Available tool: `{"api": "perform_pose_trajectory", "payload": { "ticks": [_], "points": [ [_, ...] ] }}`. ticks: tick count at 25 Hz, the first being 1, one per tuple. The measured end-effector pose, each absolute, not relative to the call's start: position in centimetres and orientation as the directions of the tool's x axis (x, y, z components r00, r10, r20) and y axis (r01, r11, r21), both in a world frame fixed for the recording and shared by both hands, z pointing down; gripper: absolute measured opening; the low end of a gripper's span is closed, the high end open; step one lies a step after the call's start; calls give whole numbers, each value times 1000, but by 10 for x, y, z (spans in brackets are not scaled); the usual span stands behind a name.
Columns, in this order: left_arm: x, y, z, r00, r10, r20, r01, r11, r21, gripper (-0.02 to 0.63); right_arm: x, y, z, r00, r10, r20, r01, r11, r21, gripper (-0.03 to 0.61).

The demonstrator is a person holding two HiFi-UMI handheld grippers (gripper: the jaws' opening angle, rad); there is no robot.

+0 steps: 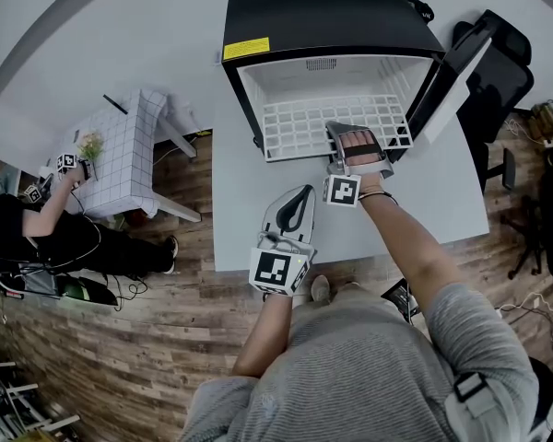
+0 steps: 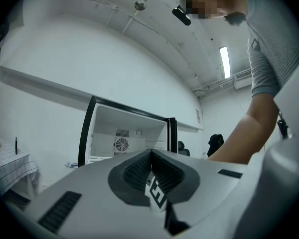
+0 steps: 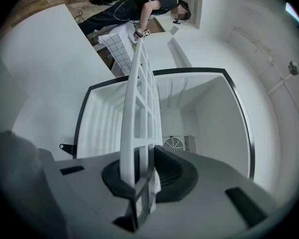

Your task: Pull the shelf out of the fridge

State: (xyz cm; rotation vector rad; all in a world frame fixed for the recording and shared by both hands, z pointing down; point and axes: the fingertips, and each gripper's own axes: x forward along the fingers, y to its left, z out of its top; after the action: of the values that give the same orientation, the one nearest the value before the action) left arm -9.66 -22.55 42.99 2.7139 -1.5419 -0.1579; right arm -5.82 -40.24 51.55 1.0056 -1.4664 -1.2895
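Observation:
A small black fridge (image 1: pixel 332 17) stands on the white table (image 1: pixel 249 201) with its door (image 1: pixel 453 74) swung open to the right. The white grid shelf (image 1: pixel 304 122) sticks partly out of the fridge's mouth. My right gripper (image 1: pixel 337 131) is shut on the shelf's front edge, right of its middle. In the right gripper view the shelf (image 3: pixel 139 98) runs edge-on from between the pads (image 3: pixel 120 176) into the fridge (image 3: pixel 209 113). My left gripper (image 1: pixel 300 195) hangs over the table nearer me, shut and holding nothing. In the left gripper view it (image 2: pixel 150 157) points level at the open fridge (image 2: pixel 124 133).
A person (image 1: pixel 46 228) sits at the left by a small table with a checked cloth (image 1: pixel 129 155). A black chair (image 1: pixel 498 72) stands right of the fridge door. The table's front edge (image 1: pixel 258 267) is close to my body, with wooden floor (image 1: pixel 120 339) below.

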Motion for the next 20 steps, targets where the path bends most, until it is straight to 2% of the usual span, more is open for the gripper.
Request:
{"api": "perform_pose_trajectory", "payload": {
  "ticks": [12,20],
  "points": [
    [-110,-227,444,473,-880,-45,-878,-475,59,11,-55,-399,519,-239,-960,149,-14,157,988,35],
    [-109,-227,490,475,-879,49,-880,-473,52,11,-55,-398,518,-234,-957,169,-11,177,984,35]
  ]
}}
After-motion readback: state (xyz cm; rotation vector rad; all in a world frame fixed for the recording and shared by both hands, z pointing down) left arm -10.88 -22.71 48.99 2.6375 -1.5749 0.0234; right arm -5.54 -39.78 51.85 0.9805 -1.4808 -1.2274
